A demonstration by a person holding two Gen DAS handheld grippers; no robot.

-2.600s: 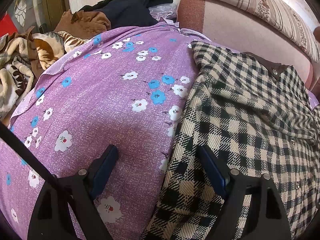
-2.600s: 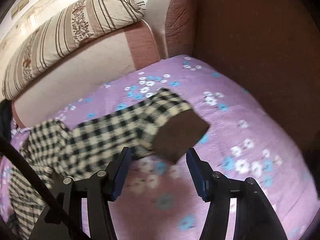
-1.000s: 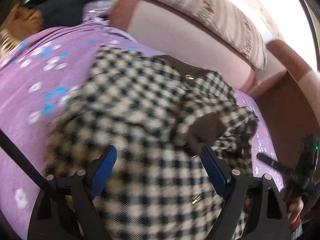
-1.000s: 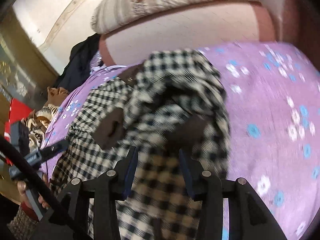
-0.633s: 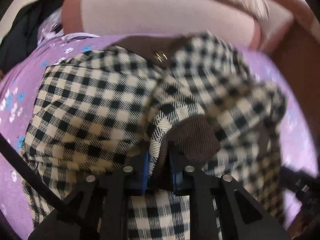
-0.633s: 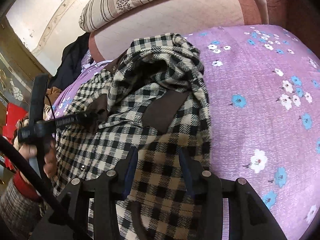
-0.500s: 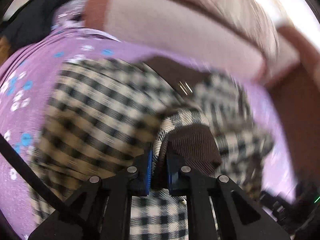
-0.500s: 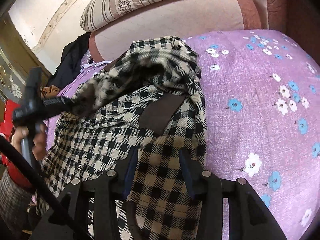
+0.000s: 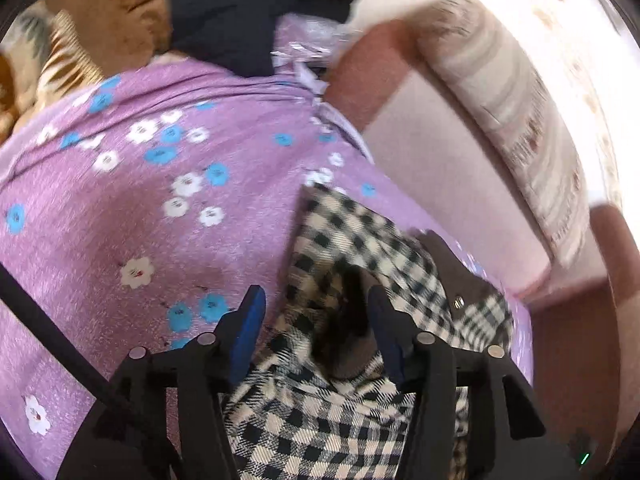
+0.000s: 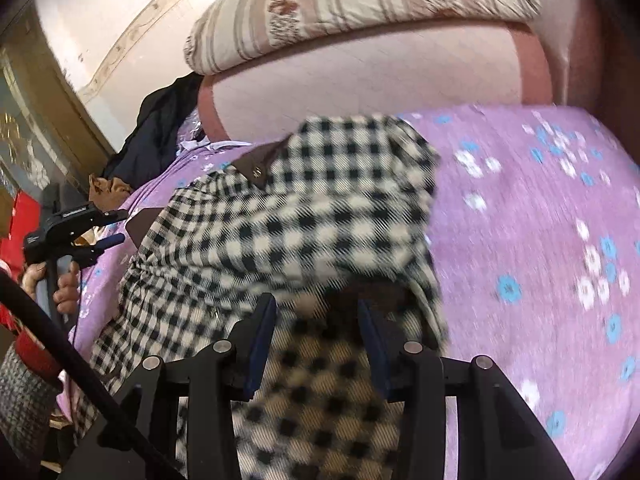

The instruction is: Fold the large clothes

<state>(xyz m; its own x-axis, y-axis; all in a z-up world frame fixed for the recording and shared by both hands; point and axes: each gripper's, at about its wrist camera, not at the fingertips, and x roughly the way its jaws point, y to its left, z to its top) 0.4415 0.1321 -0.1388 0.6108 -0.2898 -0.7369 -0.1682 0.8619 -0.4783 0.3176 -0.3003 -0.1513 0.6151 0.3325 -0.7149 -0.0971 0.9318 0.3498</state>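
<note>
Checked coat (image 10: 304,216) lay bunched on the purple floral sheet (image 9: 120,208) covering the sofa seat, its brown collar with a metal snap (image 10: 256,170) toward the backrest (image 10: 360,92). Black-and-cream check, folded over on itself, one brown cuff (image 9: 352,320) showing in the left wrist view.

Left gripper (image 9: 316,320): blue pads spread apart, nothing pinched. It hovered over the coat's left edge, the left finger (image 9: 250,320) over bare sheet, the right finger (image 9: 384,328) over check fabric beside the cuff. Contact with cloth could not be told; view blurred.

Right gripper (image 10: 316,328): pads likewise apart, gripping nothing, poised low over the near part of the coat with blurred check cloth between and below the fingers.

From the right wrist view the left gripper (image 10: 100,228) appeared at the coat's far-left edge, held by the person's left hand (image 10: 60,280), its fingers parted.

Striped bolster (image 10: 360,4) sat on top of the backrest. Dark garment (image 9: 248,12) and tan fabric (image 9: 108,16) were heaped beyond the sheet's far end
</note>
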